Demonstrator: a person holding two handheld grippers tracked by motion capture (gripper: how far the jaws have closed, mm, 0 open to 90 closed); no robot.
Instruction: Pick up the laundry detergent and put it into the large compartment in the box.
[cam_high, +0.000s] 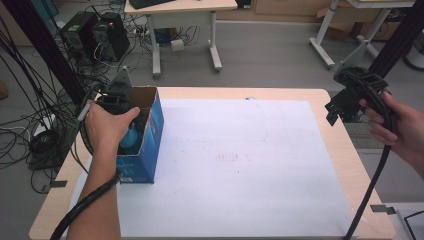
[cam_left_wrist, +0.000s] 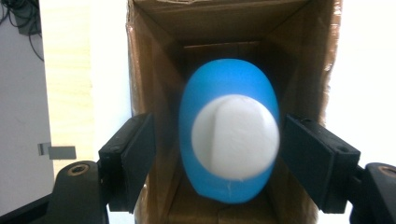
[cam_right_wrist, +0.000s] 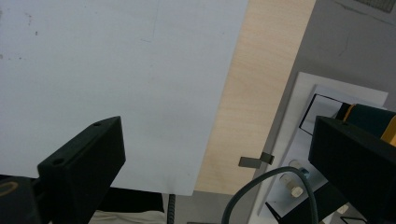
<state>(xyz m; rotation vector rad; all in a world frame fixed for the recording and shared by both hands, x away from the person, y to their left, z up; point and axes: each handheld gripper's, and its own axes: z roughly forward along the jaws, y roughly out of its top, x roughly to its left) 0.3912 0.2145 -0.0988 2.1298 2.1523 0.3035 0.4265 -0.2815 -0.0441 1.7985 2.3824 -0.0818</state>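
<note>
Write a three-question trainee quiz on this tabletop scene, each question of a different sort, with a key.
1. True or false: the left gripper has its jaws shut tight on the blue bottle.
2. Multiple choice: the blue bottle sits in A) a metal tray, B) the cardboard box, C) a glass bowl.
3. Fill in: the right gripper is held above the table's ____ edge.

Key: 1 false, the jaws stand apart either side of the white cap; 2 B; 3 right.
</note>
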